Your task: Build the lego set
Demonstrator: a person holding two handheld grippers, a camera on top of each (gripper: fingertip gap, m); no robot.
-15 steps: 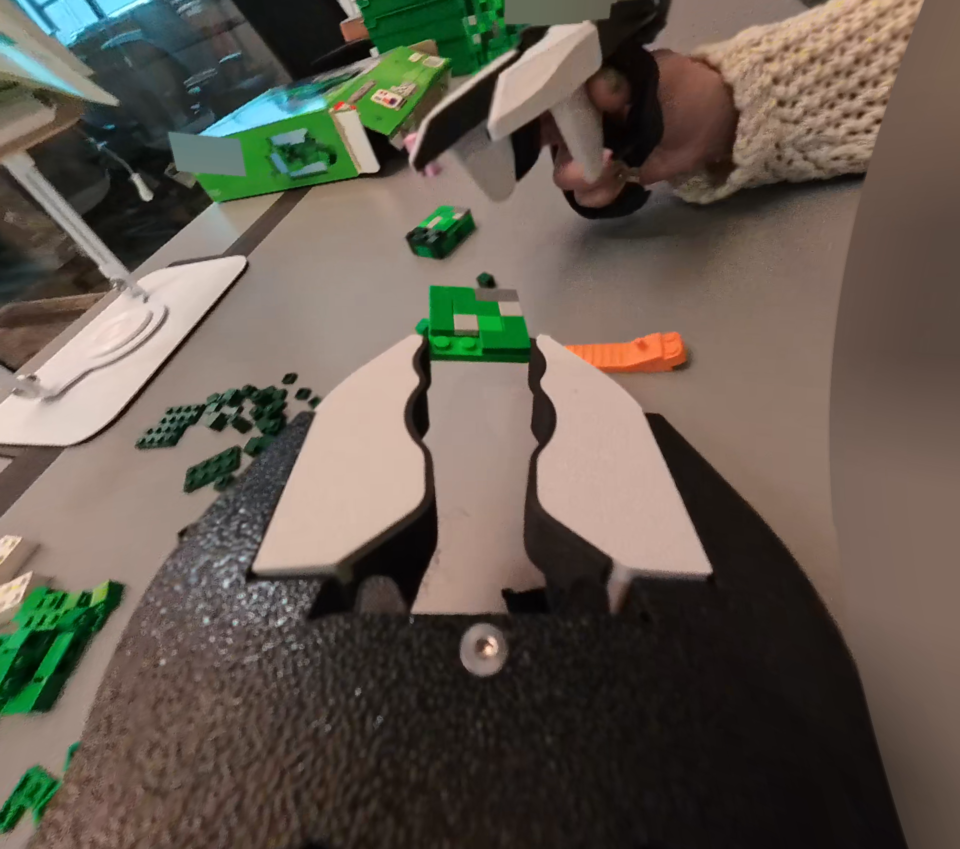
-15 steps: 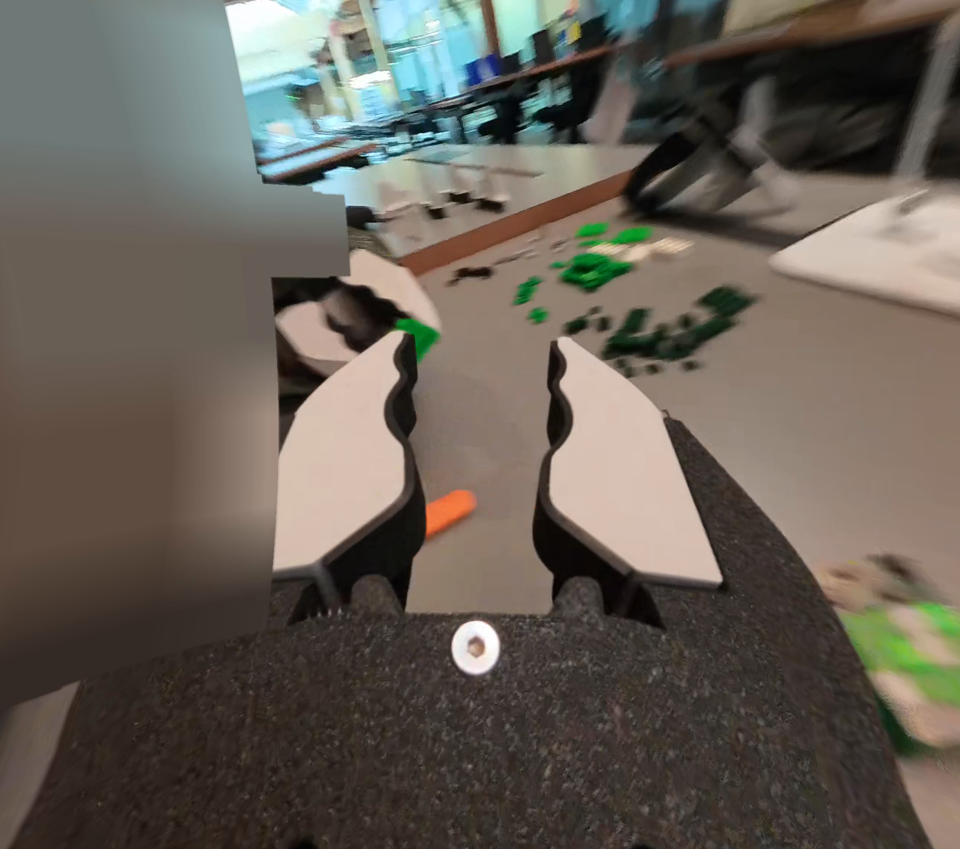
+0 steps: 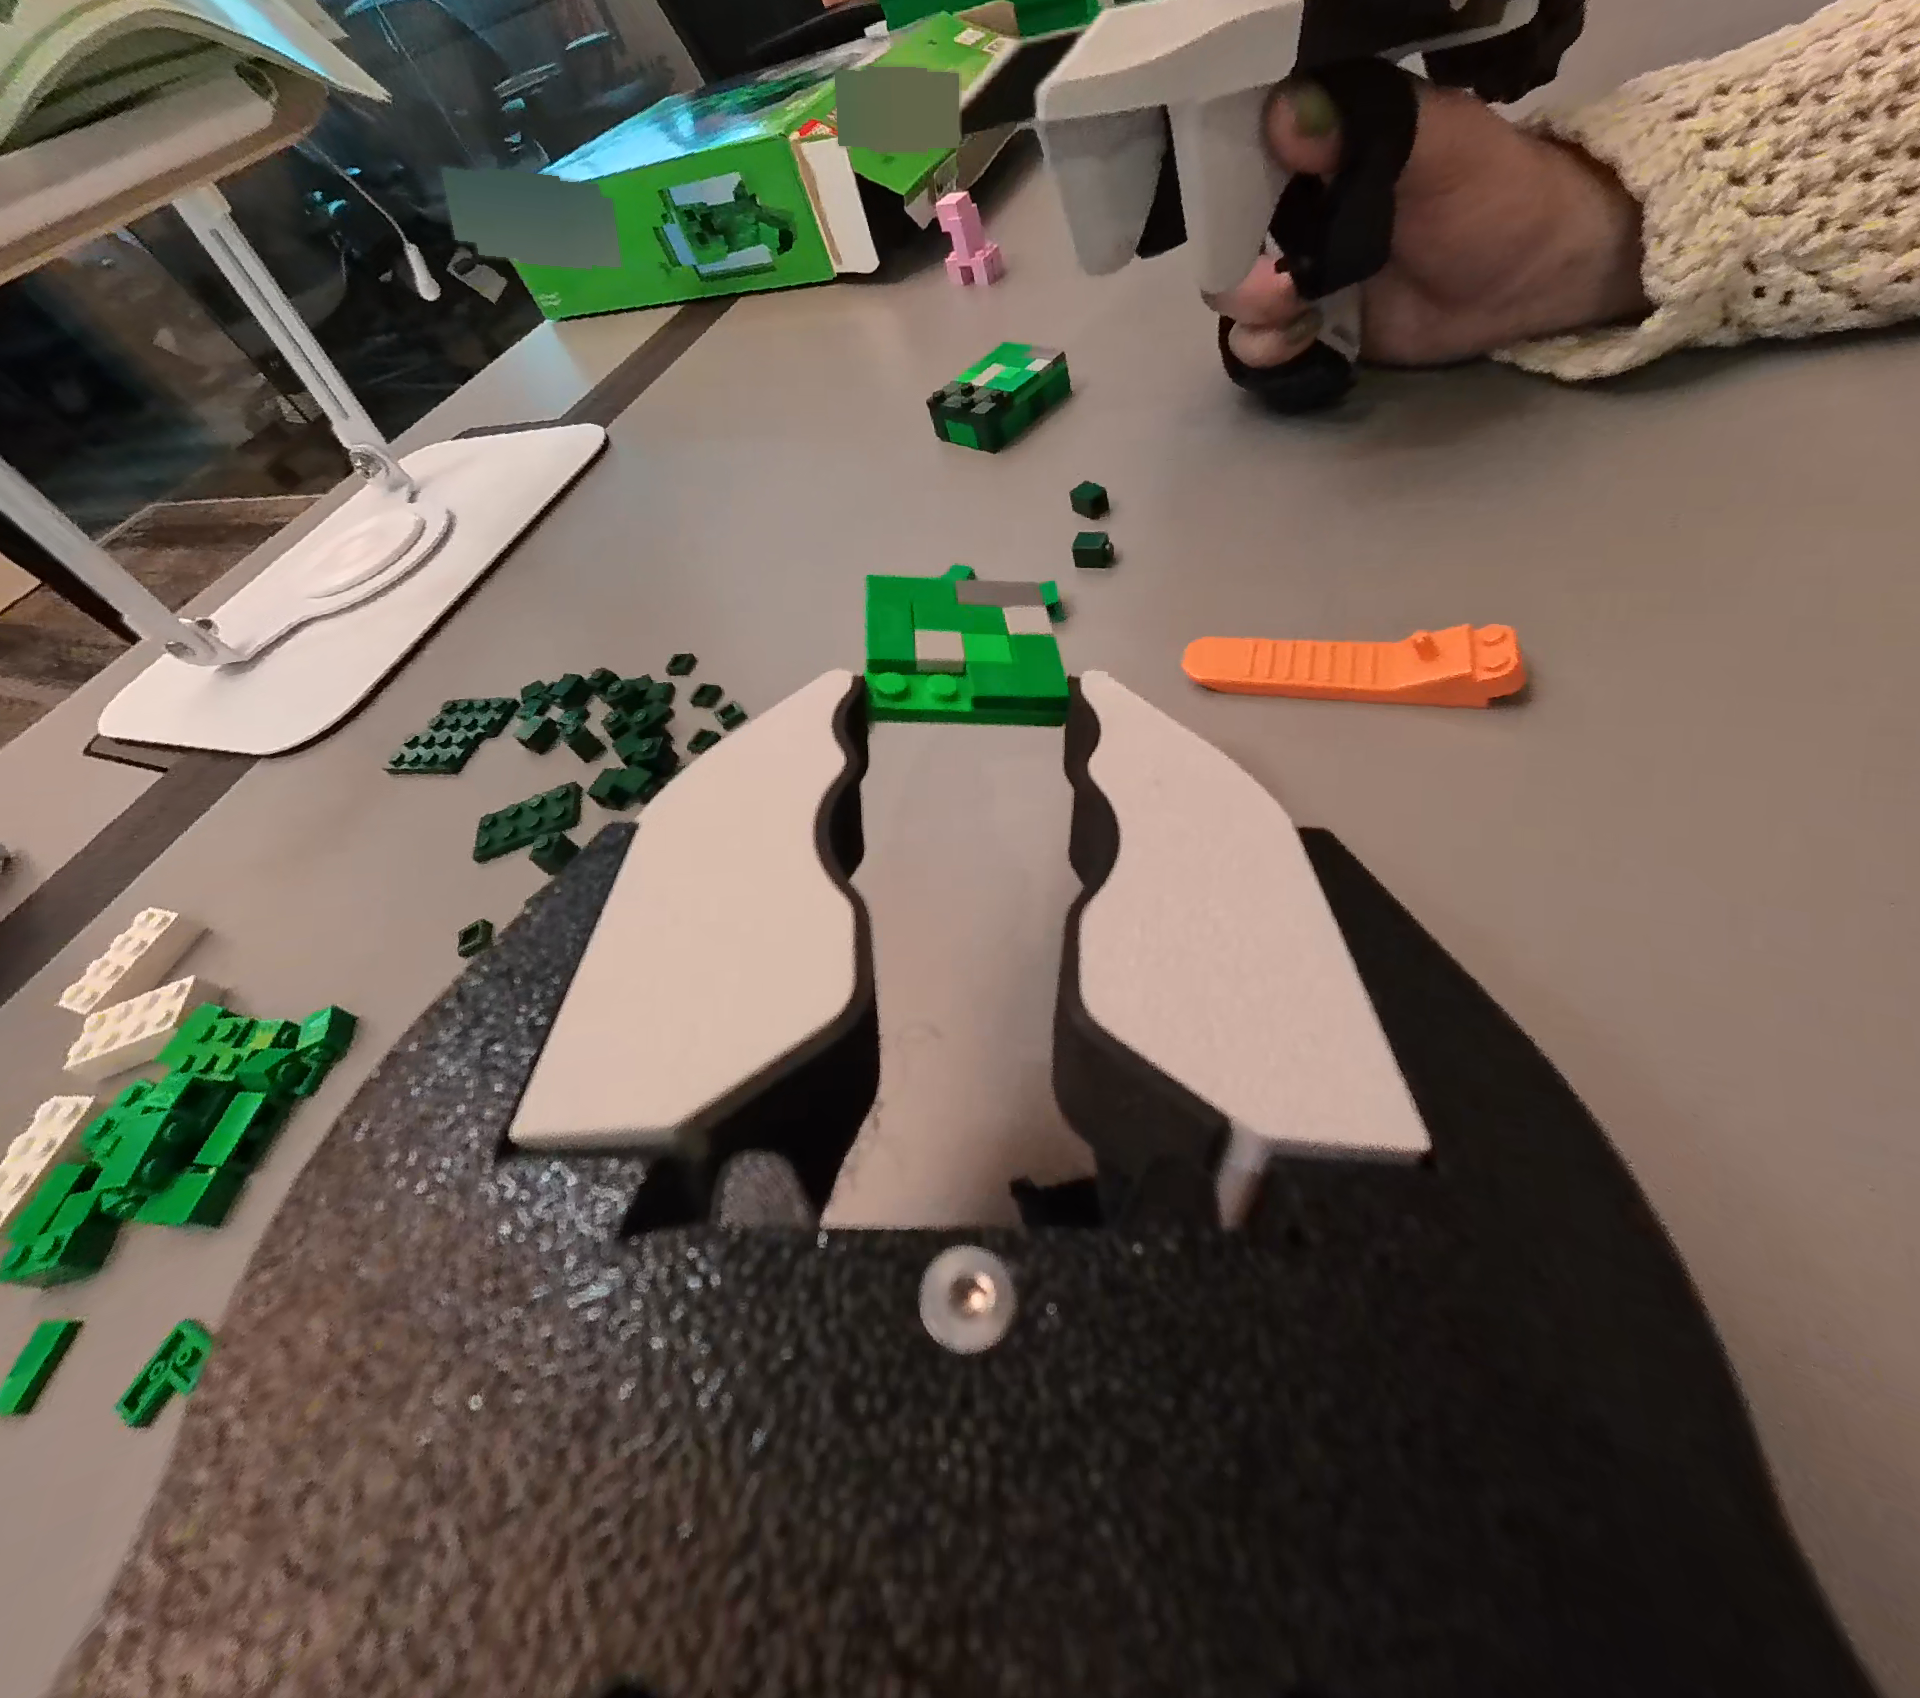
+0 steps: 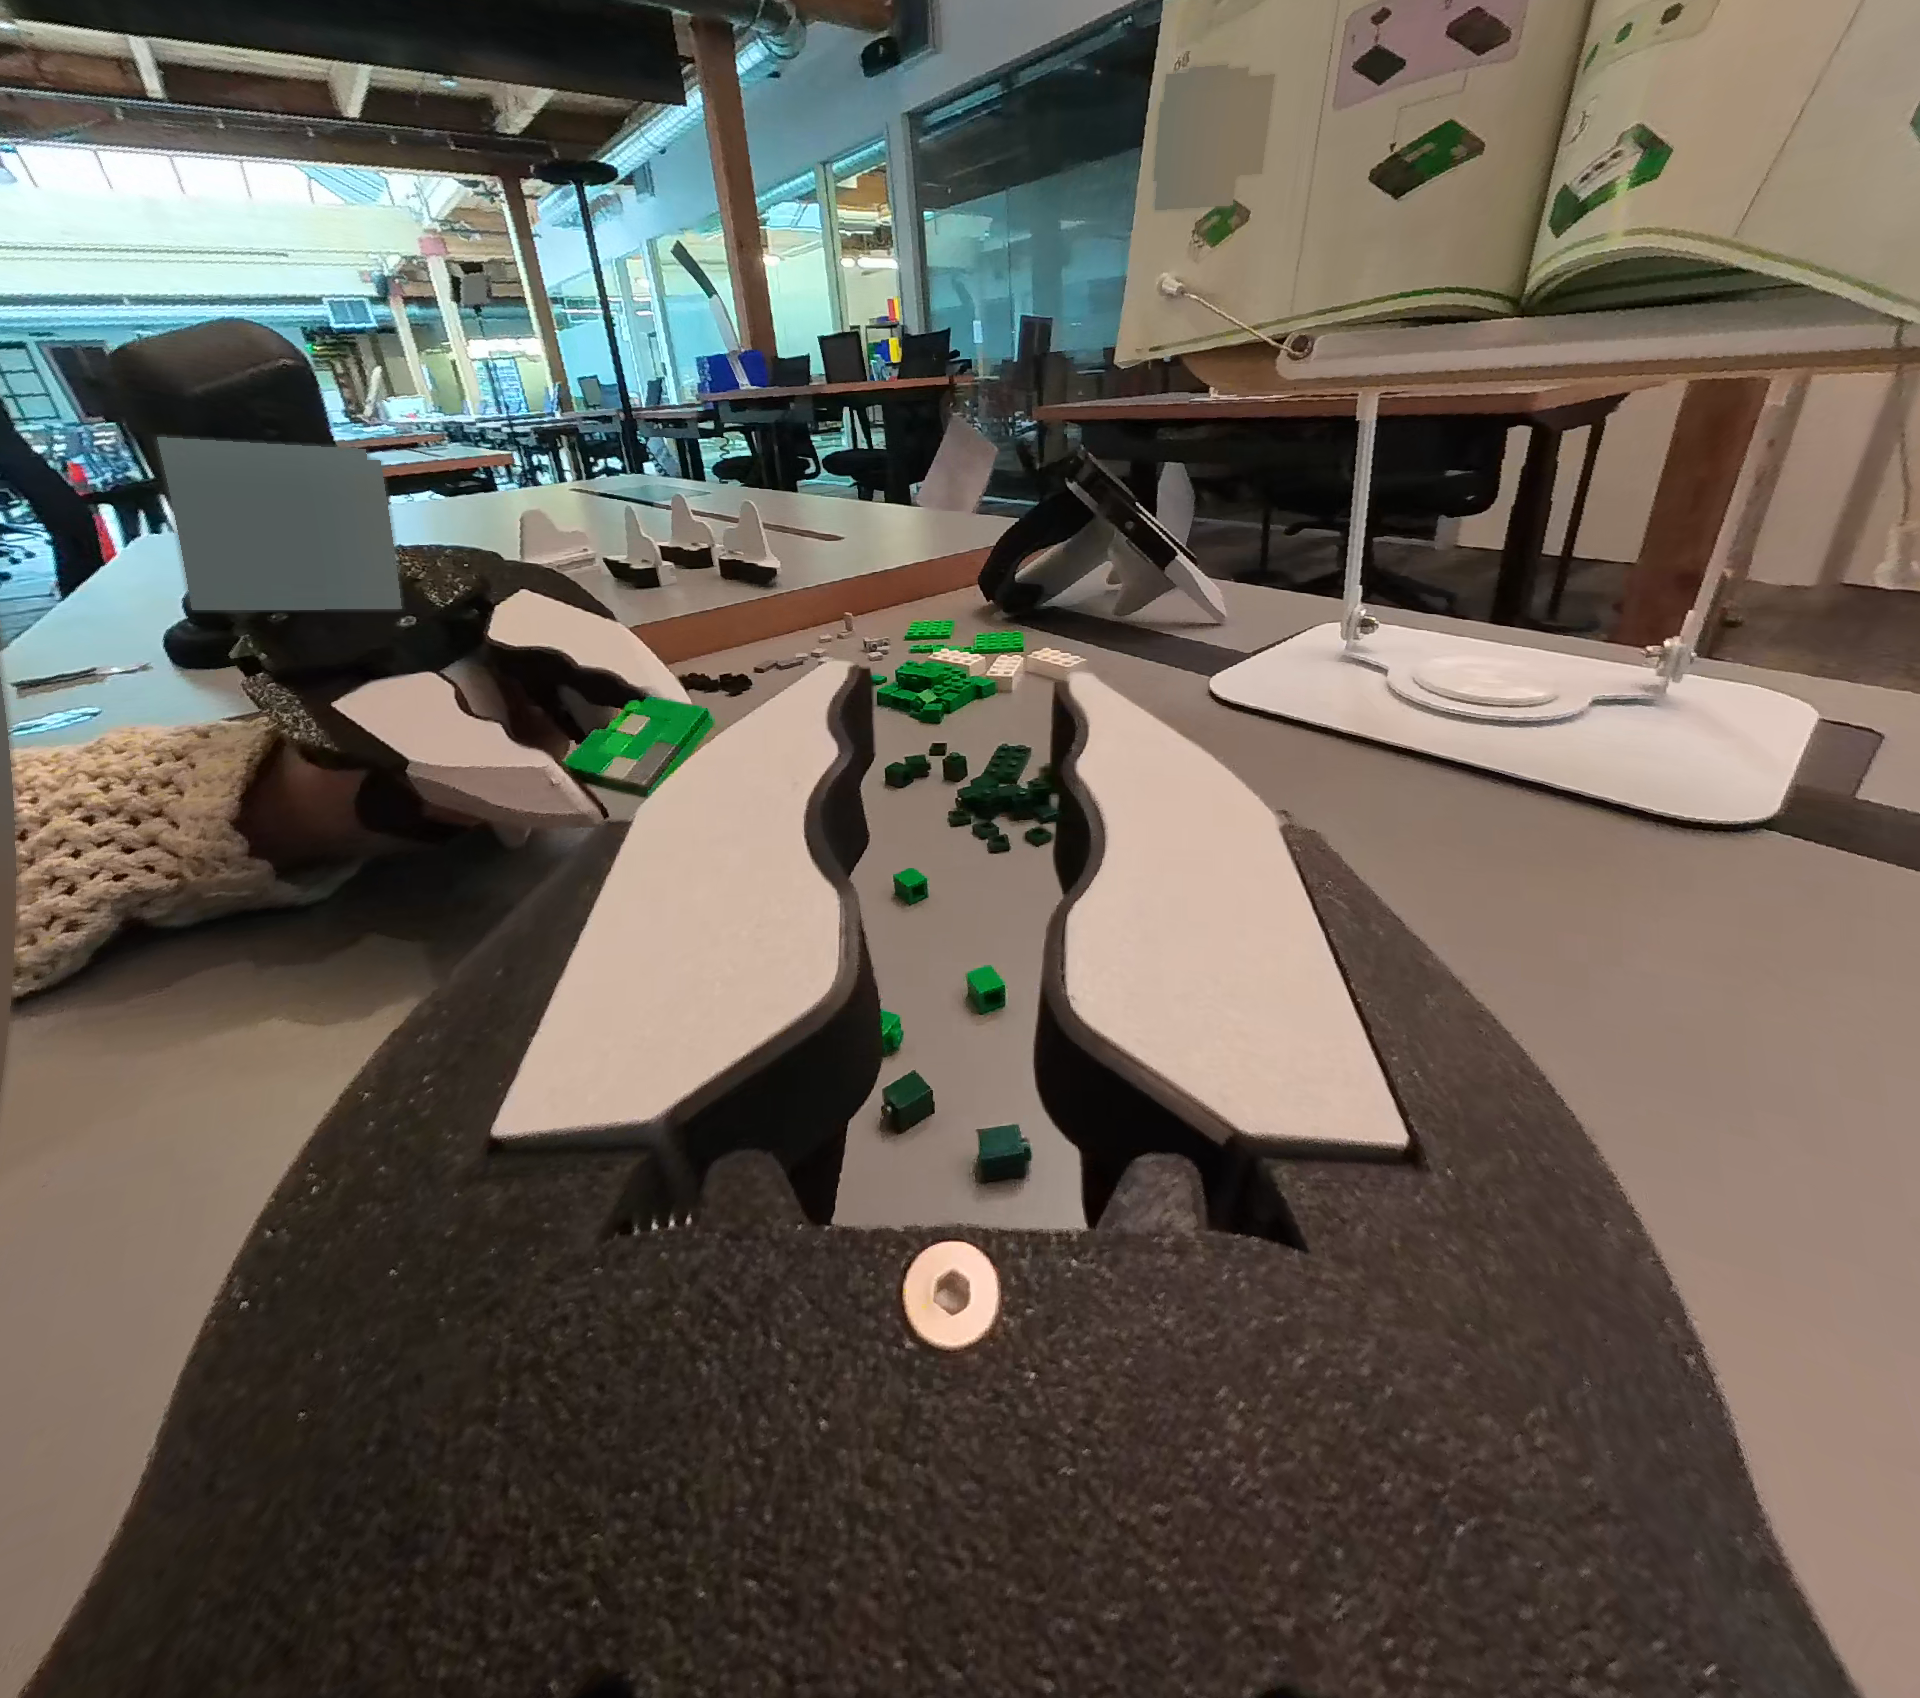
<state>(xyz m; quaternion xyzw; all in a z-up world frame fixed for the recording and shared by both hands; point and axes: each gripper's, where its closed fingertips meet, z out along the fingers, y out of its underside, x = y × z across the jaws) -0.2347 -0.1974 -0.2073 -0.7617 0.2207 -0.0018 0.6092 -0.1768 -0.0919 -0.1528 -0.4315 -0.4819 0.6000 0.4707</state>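
Note:
My left gripper [image 3: 968, 692] is shut on a flat green lego assembly [image 3: 966, 656] with grey and white tiles on top, gripped at its near edge, low over the grey table [image 3: 1455, 869]. The right wrist view shows this gripper [image 4: 582, 775] and the assembly [image 4: 639, 744] at the left. My right gripper [image 4: 961, 680] is open and empty above the table, over several small green cubes [image 4: 984, 988]. In the left wrist view the right gripper [image 3: 1112, 194] hangs at the far right, held by a hand in a cream knit sleeve.
An orange brick separator [image 3: 1351, 669] lies right of the assembly. A small green block build [image 3: 1000, 396] and two dark green cubes [image 3: 1089, 547] lie beyond. Dark green [image 3: 582, 729], bright green [image 3: 177, 1118] and white bricks [image 3: 130, 962] lie left. A booklet stand [image 4: 1507, 713], a green box [image 3: 707, 214] and a pink figure [image 3: 966, 240] stand behind. Spacing between my two grippers at the tips: around 15 cm.
The right gripper has swung round and steadied; its view now looks over the loose green cubes and piles. The left gripper still holds the green assembly, drawn back slightly.

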